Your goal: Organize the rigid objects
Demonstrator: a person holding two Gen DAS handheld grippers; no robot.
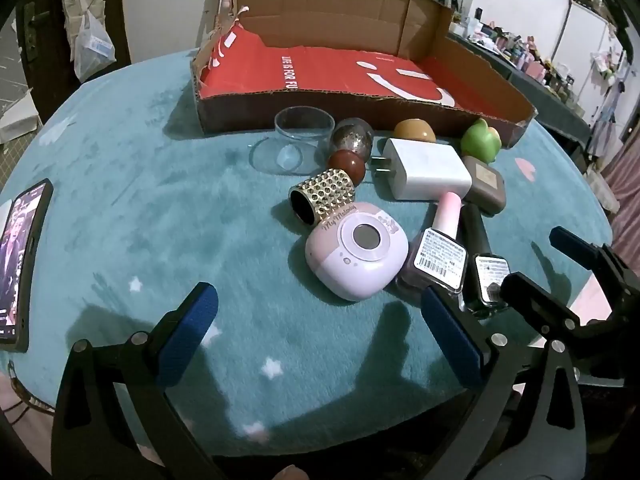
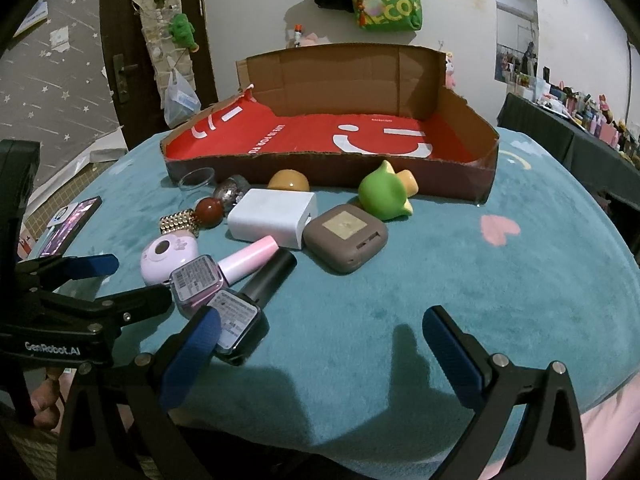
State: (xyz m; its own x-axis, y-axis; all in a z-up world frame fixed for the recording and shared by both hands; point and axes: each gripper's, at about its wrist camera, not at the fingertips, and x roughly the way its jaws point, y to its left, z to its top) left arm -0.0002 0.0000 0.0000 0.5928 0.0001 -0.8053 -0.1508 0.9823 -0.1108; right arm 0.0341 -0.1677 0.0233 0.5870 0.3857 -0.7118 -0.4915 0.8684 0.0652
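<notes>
Well, both claws gape wide and empty, the left claw (image 1: pixel 320 332) just short of the pink case (image 1: pixel 356 252), the right claw (image 2: pixel 322 344) beside the dark bottle (image 2: pixel 248 312)

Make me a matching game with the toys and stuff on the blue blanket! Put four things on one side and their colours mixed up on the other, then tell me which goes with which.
Things:
1. frog toy
2. charger block
3. studded tube
4. inside of the cardboard box

Colours:
A. red
B. gold
C. green
D. white

Pairs: 1-C, 2-D, 3-B, 4-A
</notes>
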